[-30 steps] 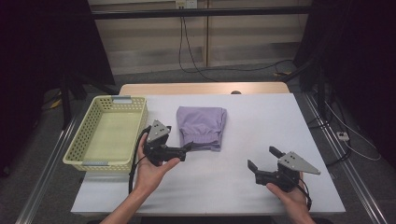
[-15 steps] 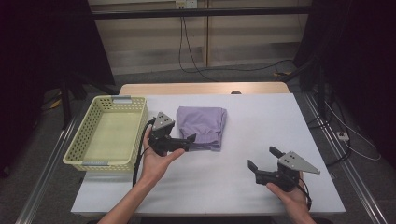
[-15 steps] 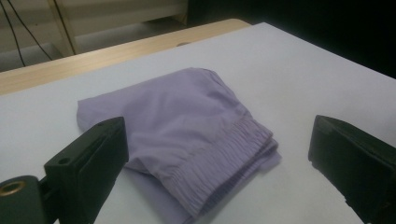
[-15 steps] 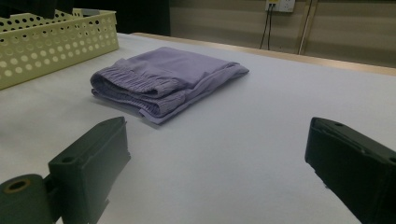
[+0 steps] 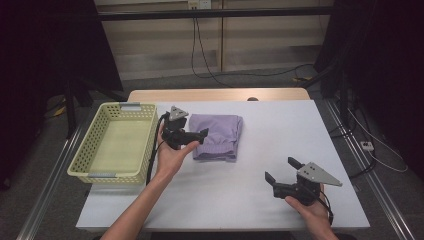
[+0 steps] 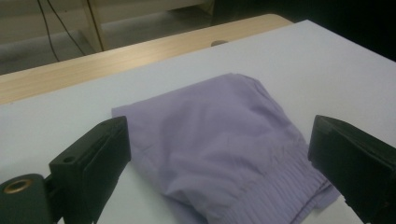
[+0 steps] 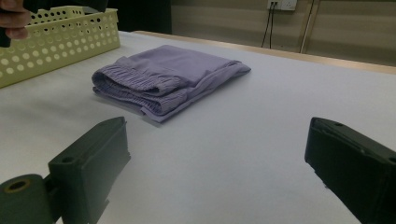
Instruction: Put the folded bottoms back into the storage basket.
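— Where does the folded lilac cloth garment with the gathered waistband [image 5: 217, 136] lie for us?

— On the white worktop [image 5: 260, 200], just right of the pale yellow perforated plastic basket [image 5: 85, 160]. Its long axis runs away from us, the waistband at the near end.

— Which gripper is nearer?

— Our left gripper [image 5: 200, 135], clearly. It sits at the garment's left edge, pointing right across it, jaws spread wide and holding nothing; in the left gripper view the cloth [image 6: 224, 149] lies straight ahead between them.

— And the right gripper [image 5: 280, 170]?

— Well apart, near the front right, jaws wide open and empty. We judge the left should close on the near-left edge.
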Demonstrator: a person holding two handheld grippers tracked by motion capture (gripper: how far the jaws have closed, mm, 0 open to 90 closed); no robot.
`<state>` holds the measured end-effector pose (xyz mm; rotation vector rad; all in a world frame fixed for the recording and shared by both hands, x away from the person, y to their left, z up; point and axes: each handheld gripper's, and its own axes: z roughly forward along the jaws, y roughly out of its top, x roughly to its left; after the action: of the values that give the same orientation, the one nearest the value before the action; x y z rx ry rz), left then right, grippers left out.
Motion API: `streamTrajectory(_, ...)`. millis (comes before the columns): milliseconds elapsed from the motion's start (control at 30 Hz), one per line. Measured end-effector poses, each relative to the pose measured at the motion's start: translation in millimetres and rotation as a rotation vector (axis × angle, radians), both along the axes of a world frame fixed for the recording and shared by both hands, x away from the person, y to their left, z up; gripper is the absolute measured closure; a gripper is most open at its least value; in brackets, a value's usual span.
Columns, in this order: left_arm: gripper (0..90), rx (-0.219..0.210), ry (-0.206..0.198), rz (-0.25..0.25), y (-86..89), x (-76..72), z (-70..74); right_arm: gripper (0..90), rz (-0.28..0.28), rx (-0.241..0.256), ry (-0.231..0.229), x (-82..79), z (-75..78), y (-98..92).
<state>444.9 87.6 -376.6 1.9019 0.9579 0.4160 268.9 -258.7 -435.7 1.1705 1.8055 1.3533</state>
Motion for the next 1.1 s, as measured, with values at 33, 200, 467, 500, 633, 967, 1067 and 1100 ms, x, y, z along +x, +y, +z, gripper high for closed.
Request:
streamTrajectory(33, 5.7, 0.0, 0.0, 0.0, 0.0, 0.0, 0.0, 6.0, 0.001, 0.0, 0.0, 0.0, 0.0, 0.0)
streamTrajectory(200, 5.8, 0.019, 0.01, 0.027, -5.0, 11.4, 0.1, 6.0, 0.002, -0.002, -0.001, -0.7, 0.2, -0.1)
streamTrajectory(467, 8.6, 0.043, 0.104, 0.065, -4.7, 34.4, -16.4, 6.3, -0.001, 0.002, 0.002, -0.7, 0.0, -1.3)
streamTrajectory(500, 8.8, 0.043, 0.104, 0.065, -4.7, 34.4, -16.4, 6.3, 0.0, 0.002, 0.002, -0.9, 0.1, -1.1)
streamTrajectory(633, 15.8, 0.067, 0.136, 0.074, -2.2, 39.5, -24.2, 6.3, 0.001, 0.001, 0.001, -1.6, 0.2, -1.2)
streamTrajectory(967, 28.1, 0.05, 0.278, 0.183, 13.0, 50.8, -47.5, 6.8, -0.001, 0.005, 0.005, -1.3, -0.2, -1.3)
streamTrajectory(1067, 36.8, 0.044, 0.317, 0.177, 13.3, 55.1, -58.6, 6.8, -0.001, 0.005, 0.005, -1.2, -0.2, -1.9)
streamTrajectory(1100, 36.8, 0.049, 0.326, 0.176, 12.0, 56.5, -62.3, 6.8, -0.001, 0.005, 0.005, -1.2, -0.2, -1.9)
